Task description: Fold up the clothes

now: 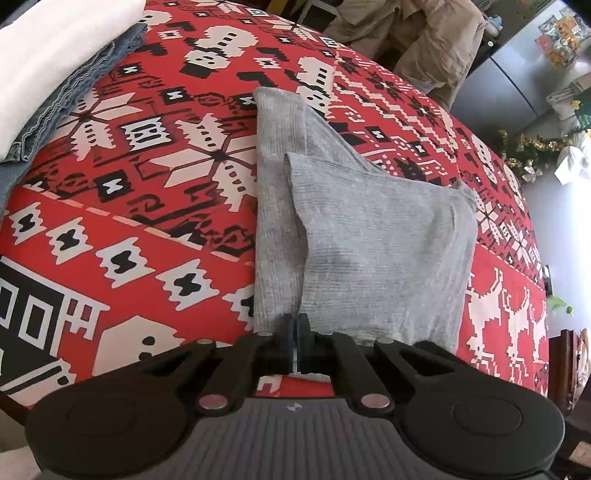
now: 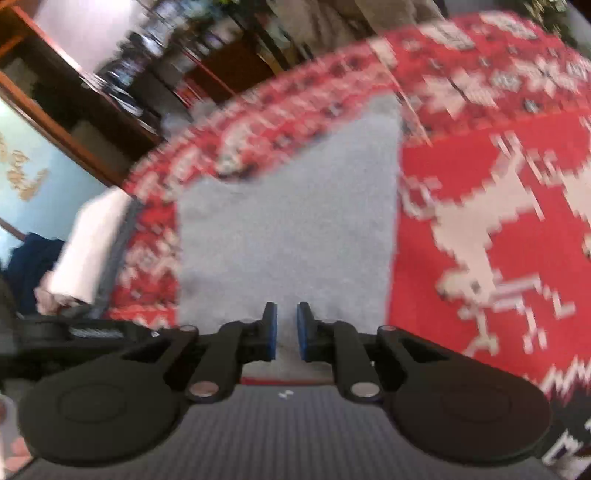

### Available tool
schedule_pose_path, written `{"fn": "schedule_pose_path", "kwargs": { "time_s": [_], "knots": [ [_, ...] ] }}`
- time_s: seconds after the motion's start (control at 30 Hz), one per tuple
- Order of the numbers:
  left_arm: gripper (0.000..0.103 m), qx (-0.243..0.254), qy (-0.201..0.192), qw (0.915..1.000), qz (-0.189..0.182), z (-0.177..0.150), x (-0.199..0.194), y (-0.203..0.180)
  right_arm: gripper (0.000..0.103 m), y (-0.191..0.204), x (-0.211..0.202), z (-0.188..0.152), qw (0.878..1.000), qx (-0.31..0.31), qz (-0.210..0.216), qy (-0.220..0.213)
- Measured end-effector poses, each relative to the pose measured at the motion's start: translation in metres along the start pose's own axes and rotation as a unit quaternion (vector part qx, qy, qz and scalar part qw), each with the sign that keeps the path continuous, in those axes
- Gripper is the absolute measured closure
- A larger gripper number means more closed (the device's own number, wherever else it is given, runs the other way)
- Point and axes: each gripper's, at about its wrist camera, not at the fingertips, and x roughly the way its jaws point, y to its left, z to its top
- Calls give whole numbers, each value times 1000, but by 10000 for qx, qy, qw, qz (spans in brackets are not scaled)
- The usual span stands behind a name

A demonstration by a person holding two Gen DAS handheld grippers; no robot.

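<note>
A grey ribbed garment (image 1: pixel 354 240) lies partly folded on the red patterned cloth (image 1: pixel 147 192), with an upper layer turned over a longer lower strip. My left gripper (image 1: pixel 294 325) is shut on the garment's near edge. The right wrist view is blurred by motion; there the same grey garment (image 2: pixel 288 221) spreads ahead of my right gripper (image 2: pixel 287 325). That gripper is open by a narrow gap, its blue pads (image 2: pixel 271 332) just over the garment's near edge with nothing between them.
A folded stack of white cloth (image 1: pixel 48 62) over denim (image 1: pixel 74 92) sits at the far left of the table. A beige garment (image 1: pixel 417 33) hangs past the far edge. Dark wooden shelves (image 2: pixel 92 92) stand beyond the table. The table drops off at the right.
</note>
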Motion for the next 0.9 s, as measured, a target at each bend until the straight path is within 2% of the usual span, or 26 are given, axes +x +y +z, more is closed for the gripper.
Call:
{"fn": "schedule_pose_path", "kwargs": {
  "time_s": [0.03,0.23,0.33,0.5,0.67,0.77,0.9],
  "knots": [
    [100,-18,5,10000,-21,0,0,1,96,-3,0,-3,10000,5,-60,10],
    [100,-82,38,9999,-136,1,1,6,96,-2,-12,-16,9999,-108,36,-114],
    [100,-78,26,9997,-211,-1,-4,7,88,0,-18,-21,9996,-157,95,-197],
    [98,200,-122,9988,-437,-11,-20,5,88,2,-28,-31,9990,-238,192,-336],
    [98,457,-89,9941,-984,-17,-22,-4,88,29,-4,-33,9947,-870,-256,-487],
    [98,803,-88,9915,-1017,-22,-17,-21,88,42,3,-45,9864,-1412,-525,-651],
    [98,1026,158,9910,-843,-28,5,-36,89,44,-5,-63,9810,-1751,-564,-620]
  ]
}}
